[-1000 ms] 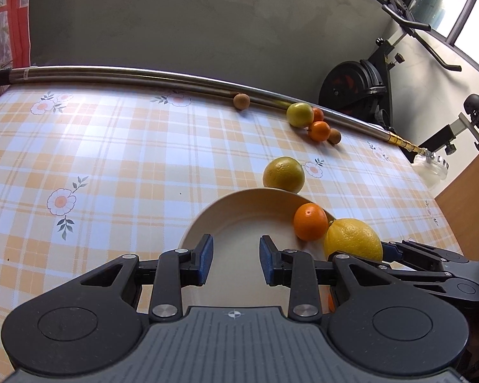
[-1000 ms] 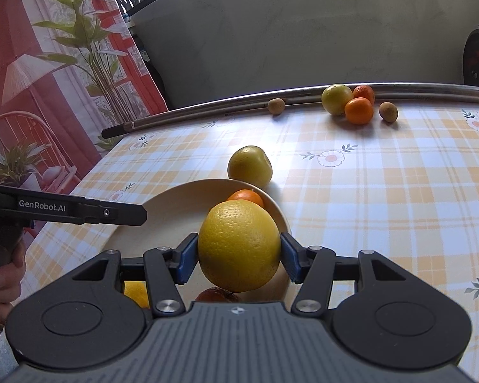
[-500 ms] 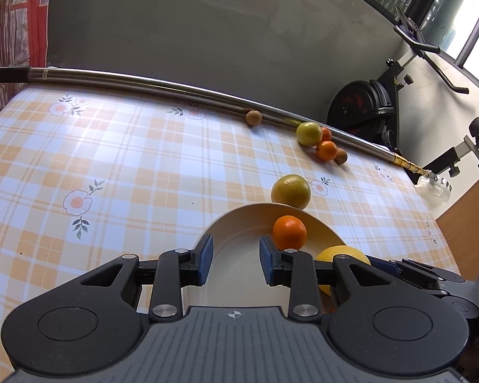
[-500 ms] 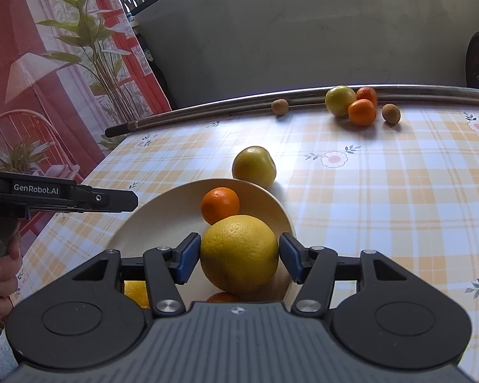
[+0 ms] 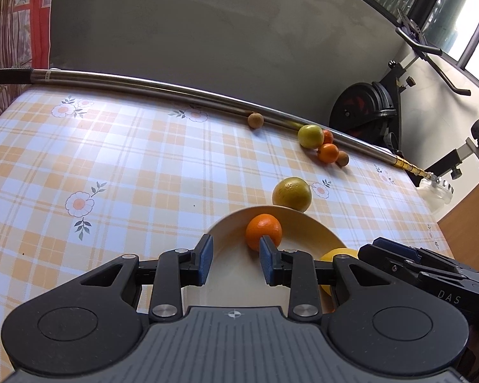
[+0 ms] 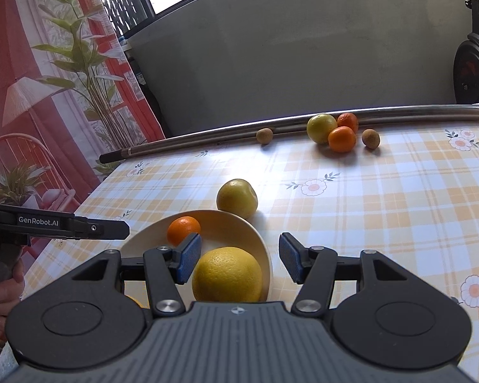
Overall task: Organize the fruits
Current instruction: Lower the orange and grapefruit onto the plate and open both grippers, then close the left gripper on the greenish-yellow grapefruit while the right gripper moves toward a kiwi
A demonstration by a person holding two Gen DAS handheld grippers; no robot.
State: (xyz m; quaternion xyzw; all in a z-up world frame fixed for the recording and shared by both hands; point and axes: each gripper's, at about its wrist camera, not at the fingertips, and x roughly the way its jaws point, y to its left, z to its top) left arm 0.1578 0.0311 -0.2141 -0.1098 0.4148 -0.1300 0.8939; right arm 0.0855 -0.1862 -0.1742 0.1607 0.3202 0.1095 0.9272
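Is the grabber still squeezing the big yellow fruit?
No. The right gripper has opened; the large yellow citrus fruit sits free in the cream plate.

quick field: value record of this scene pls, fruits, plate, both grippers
plate: cream, on checked tablecloth
on plate: big yellow citrus, small orange
beside plate: yellow-green fruit, on the cloth
far edge: five loose fruits along metal pole
right gripper: open, citrus between its fingers, no visible grip
left gripper: open, empty, over plate
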